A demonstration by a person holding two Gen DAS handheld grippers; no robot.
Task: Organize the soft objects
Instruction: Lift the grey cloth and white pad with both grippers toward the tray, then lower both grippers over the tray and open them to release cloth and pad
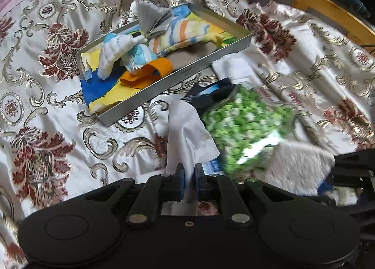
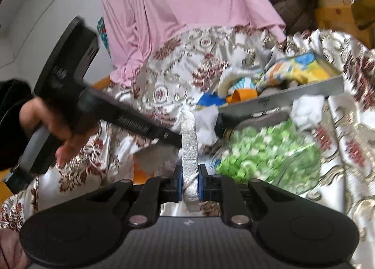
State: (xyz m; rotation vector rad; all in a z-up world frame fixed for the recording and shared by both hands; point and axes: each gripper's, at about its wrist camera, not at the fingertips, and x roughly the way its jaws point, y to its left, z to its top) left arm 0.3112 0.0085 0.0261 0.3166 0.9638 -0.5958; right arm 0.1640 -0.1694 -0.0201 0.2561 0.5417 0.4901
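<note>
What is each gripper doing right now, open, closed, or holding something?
Left gripper: jaws closed on a thin white cloth.
Right gripper: jaws closed on a white textured towel strip.

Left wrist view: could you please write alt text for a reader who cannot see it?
The left gripper is shut on a white cloth above a patterned bedspread. Behind it, a metal tray holds colourful folded fabrics, and a blurred green and white bag lies to the right.
</note>
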